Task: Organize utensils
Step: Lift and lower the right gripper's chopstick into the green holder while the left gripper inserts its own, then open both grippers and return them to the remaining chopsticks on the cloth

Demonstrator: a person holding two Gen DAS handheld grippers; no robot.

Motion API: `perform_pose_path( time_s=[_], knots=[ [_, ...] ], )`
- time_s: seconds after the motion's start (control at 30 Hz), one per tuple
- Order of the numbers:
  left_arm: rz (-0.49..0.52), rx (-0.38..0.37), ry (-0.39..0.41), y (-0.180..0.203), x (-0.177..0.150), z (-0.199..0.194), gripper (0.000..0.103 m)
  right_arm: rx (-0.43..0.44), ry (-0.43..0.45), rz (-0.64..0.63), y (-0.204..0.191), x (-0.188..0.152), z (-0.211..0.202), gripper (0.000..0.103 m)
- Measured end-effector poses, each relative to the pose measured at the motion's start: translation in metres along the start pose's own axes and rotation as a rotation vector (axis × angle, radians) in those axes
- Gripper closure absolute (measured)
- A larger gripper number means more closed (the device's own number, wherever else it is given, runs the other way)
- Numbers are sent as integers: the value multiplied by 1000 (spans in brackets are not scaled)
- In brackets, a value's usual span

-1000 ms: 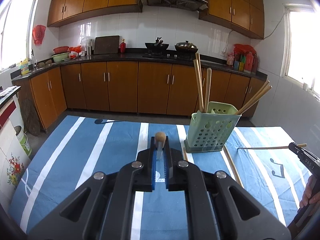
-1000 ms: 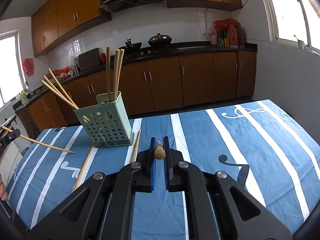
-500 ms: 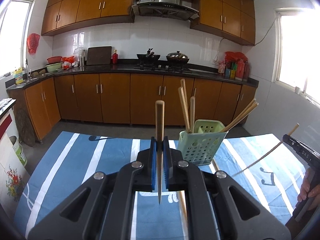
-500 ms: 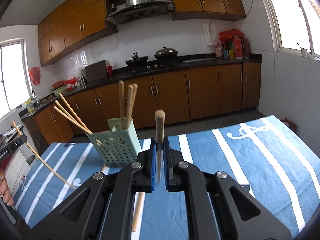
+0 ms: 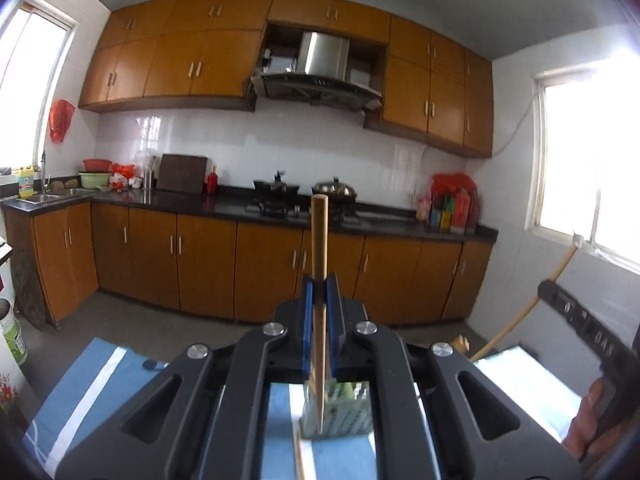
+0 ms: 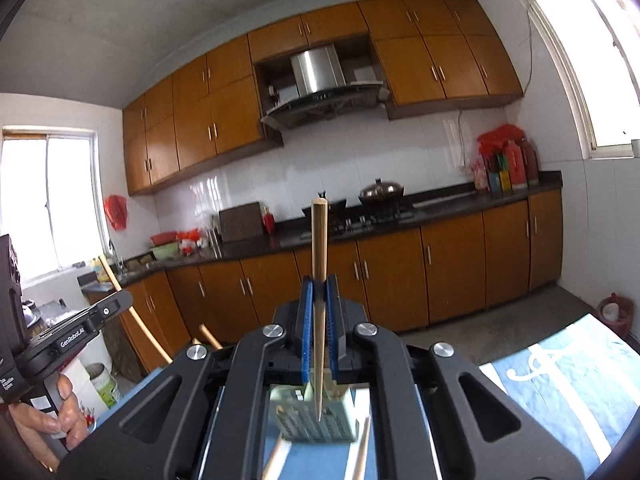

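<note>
Both grippers have swung from level to upright within the last second: the left gripper and right gripper each stay clenched on a chopstick, tips down. Both tips hang above the green basket on the striped cloth; insertion appears imminent.

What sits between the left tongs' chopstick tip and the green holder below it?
Nothing shows there: in the left wrist view the chopstick, gripped by the left tongs, points tip-down straight at the green holder, with no object between them.
</note>
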State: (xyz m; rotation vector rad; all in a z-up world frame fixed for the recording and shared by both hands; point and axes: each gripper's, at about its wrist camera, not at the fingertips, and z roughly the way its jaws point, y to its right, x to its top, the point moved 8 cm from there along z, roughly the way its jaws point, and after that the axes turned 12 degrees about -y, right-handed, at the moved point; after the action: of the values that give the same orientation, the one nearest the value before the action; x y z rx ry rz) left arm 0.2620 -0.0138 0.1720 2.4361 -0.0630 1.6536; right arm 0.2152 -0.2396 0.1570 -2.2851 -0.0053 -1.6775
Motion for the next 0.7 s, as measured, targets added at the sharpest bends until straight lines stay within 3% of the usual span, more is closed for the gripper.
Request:
perform_pose_path(
  time_s=[0.13, 0.27, 0.7],
  knots=[
    [-43, 17, 78, 7, 24, 19, 95, -12, 18, 5, 0, 6, 23, 96],
    [-75, 26, 89, 7, 25, 46, 95, -22, -14, 17, 8, -1, 54, 96],
    [-78, 22, -54, 3, -23, 120, 95, -24, -157, 36, 18, -40, 102, 96]
  ],
)
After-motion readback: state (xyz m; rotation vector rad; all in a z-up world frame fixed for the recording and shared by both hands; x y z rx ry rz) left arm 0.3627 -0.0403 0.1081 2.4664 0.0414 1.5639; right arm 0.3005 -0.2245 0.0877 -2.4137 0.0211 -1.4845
